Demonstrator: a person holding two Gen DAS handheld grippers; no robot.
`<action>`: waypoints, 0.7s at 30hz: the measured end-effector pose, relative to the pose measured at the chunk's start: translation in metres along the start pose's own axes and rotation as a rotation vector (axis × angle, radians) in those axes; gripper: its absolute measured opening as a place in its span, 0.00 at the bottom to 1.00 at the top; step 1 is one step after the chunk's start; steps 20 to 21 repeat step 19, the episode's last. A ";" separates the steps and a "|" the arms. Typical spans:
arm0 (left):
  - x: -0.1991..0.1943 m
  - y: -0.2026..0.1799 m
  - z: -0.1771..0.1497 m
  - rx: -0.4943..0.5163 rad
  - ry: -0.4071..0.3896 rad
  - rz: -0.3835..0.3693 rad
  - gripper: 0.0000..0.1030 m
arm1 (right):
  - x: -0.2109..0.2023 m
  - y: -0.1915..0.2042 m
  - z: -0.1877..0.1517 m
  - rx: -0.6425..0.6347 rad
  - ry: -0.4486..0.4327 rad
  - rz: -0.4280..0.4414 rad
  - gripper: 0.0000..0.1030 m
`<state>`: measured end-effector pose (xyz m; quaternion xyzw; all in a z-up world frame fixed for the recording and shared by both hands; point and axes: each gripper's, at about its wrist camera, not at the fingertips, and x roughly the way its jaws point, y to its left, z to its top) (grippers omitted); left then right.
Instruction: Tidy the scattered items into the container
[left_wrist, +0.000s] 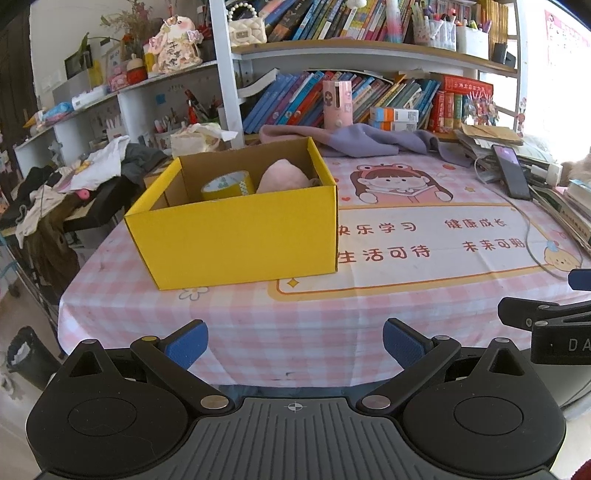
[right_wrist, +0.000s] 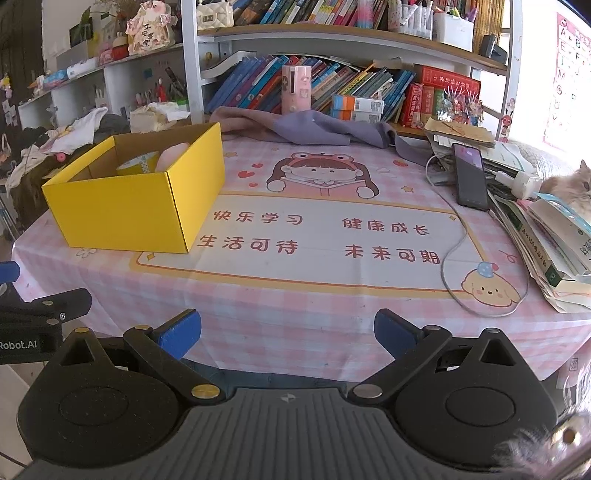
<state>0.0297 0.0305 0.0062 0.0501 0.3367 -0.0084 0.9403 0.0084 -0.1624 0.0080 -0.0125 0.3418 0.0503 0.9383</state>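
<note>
Pink tablecloth (left_wrist: 332, 332) bears yellow box (left_wrist: 240, 236), long side seemingly crosswise, open upward.

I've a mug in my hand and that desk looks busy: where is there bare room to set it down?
The widest bare patch is the printed mat, between the yellow box and the white cable. The checked strip along the near edge is bare too. It is crowded at the right, with the phone and paper stacks, and at the back under the purple cloth.

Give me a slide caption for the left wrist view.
Open left gripper faces yellow box holding tape roll and pink plush.
</note>
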 end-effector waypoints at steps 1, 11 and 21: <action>0.000 0.000 0.000 -0.001 0.000 -0.001 0.99 | 0.001 0.000 0.000 0.000 0.001 0.000 0.98; 0.004 0.002 0.000 -0.009 0.008 -0.012 0.99 | 0.008 0.003 0.001 -0.008 0.015 0.006 0.98; 0.007 0.003 0.000 -0.015 0.003 -0.025 0.99 | 0.012 0.005 0.003 -0.011 0.029 0.009 0.98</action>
